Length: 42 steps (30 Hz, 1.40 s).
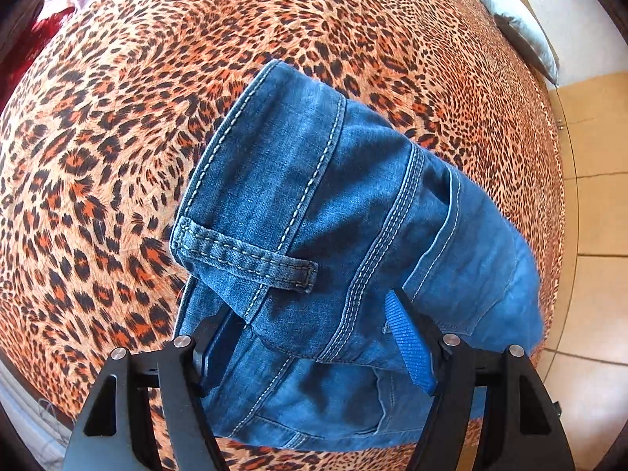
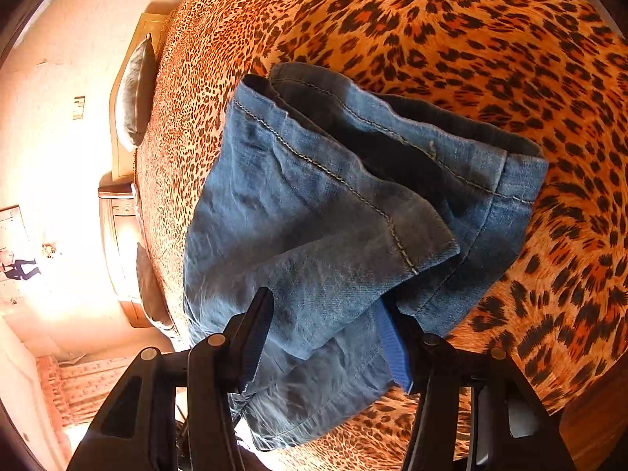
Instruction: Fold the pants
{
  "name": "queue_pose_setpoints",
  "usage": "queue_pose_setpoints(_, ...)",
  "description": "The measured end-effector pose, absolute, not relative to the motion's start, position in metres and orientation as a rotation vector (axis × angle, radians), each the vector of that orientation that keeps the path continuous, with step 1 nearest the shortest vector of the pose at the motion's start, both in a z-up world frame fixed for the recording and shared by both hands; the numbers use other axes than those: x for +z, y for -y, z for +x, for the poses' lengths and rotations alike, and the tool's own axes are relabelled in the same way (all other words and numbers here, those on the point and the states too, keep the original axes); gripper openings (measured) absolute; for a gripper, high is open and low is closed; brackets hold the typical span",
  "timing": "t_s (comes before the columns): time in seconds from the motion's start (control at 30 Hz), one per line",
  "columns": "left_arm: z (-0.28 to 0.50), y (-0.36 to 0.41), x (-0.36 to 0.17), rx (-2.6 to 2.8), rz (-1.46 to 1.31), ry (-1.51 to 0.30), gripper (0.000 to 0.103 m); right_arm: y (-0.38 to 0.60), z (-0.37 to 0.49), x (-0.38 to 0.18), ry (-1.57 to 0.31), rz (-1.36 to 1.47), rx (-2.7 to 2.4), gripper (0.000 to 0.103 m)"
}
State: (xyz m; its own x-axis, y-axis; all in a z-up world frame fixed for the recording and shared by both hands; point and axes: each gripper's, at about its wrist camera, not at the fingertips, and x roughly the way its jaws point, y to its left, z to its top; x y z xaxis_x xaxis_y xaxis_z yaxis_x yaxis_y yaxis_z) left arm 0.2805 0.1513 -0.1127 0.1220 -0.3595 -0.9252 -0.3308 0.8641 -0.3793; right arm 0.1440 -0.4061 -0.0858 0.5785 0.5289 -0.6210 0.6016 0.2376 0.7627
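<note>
Above the bed (image 1: 117, 137), your pants (image 1: 333, 216) hang bunched, unfolded.
Left tongs (image 1: 314, 337) pinch the waistband, right tongs (image 2: 325, 333) the hems; every fold remains.

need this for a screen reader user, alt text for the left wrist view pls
The left gripper holds the waistband end of blue denim pants between its black jaws, a belt loop facing the camera. The pants hang over a leopard-print bedspread, with a grey pillow at the far edge.
</note>
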Motion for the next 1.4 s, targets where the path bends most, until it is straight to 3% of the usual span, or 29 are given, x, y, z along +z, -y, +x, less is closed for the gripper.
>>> queue_pose_setpoints(0.33, 0.261, -0.189, -0.126, 0.001, -0.876, -1.484, 0.046, 0.412, 0.163, -0.086, -0.987, 1.500, -0.077, 0.055)
queue_pose_setpoints(0.4, 0.265, -0.188, -0.127, 0.039, -0.838, -1.493, 0.024, 0.418, 0.165, -0.089, -0.993, 1.508, -0.104, 0.047)
queue_pose_setpoints(0.47, 0.269, -0.185, -0.118, 0.059, -0.844, -1.481, 0.012, 0.425, 0.175, -0.085, -1.019, 1.457, -0.121, 0.004)
queue_pose_setpoints(0.5, 0.269, -0.184, -0.111, 0.057, -0.846, -1.467, 0.008, 0.429, 0.181, -0.079, -1.025, 1.433, -0.115, 0.003)
queue_pose_setpoints(0.73, 0.225, -0.180, -0.026, 0.004, -0.759, -1.314, 0.009, 0.442, 0.190, 0.004, -0.898, 1.188, 0.131, 0.003)
queue_pose_setpoints(0.93, 0.170, -0.176, -0.108, 0.122, -0.751, -1.577, 0.009, 0.432, 0.163, -0.084, -1.229, 1.049, 0.003, 0.004)
queue_pose_setpoints(1.07, 0.163, -0.176, -0.086, 0.099, -0.703, -1.529, 0.011, 0.434, 0.159, -0.075, -1.187, 1.079, 0.036, 0.004)
queue_pose_setpoints(1.27, 0.160, -0.177, -0.097, 0.101, -0.704, -1.608, 0.015, 0.438, 0.170, -0.091, -1.284, 0.977, -0.016, 0.015)
queue_pose_setpoints(1.33, 0.153, -0.180, -0.086, 0.018, -0.695, -1.608, 0.021, 0.442, 0.161, -0.085, -1.264, 0.995, -0.008, 0.016)
queue_pose_setpoints(1.4, 0.143, -0.186, -0.071, -0.045, -0.657, -1.610, 0.045, 0.451, 0.152, -0.073, -1.257, 0.989, -0.003, 0.023)
